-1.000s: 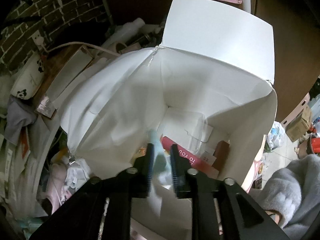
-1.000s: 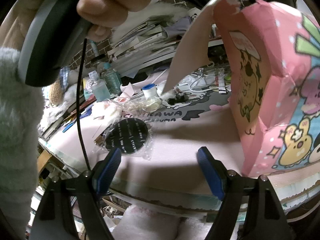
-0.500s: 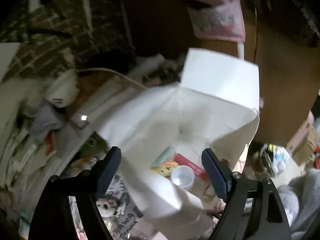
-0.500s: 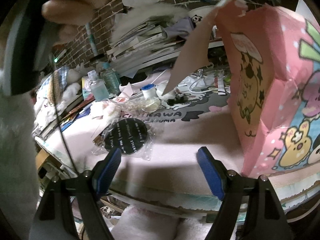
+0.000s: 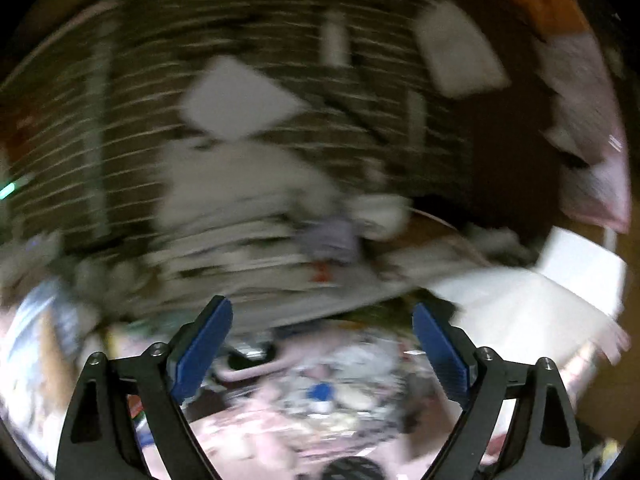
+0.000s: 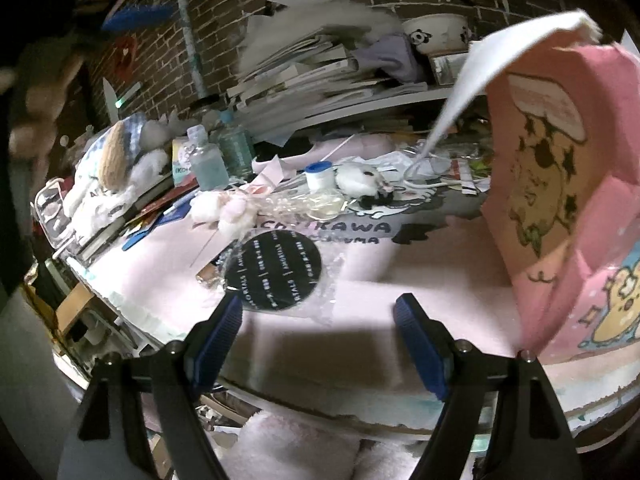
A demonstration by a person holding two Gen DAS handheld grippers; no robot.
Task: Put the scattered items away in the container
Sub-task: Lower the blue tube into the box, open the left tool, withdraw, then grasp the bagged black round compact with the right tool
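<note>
**Both grippers empty, fingers spread; loose items on the pink surface beside the box**

Left gripper (image 5: 322, 350): the view is heavily motion-blurred. Blue-padded fingers (image 5: 202, 346) stand wide apart, nothing between them. Behind them a brick wall (image 5: 280, 40) and a blurred stack of papers; the white inside of the box flap (image 5: 520, 300) sits at right. Below the fingers lies clutter with a blue spot, too smeared to identify.

Right gripper (image 6: 318, 338): sharp view. Fingers (image 6: 420, 348) spread wide and empty, hovering over the near edge of the pink surface (image 6: 400, 280). The container, a pink cartoon-printed box (image 6: 560, 208), stands at right on the surface, its flap raised.

Scattered items on the surface:
- black round disc in clear wrap (image 6: 274, 274), just beyond the left finger
- fluffy white-pink bundle (image 6: 224, 208), behind the disc
- small blue-capped jar (image 6: 319, 174), farther back
- white plush toy (image 6: 358, 178), just beside the jar
- clear bottle (image 6: 206, 160), at the back left
</note>
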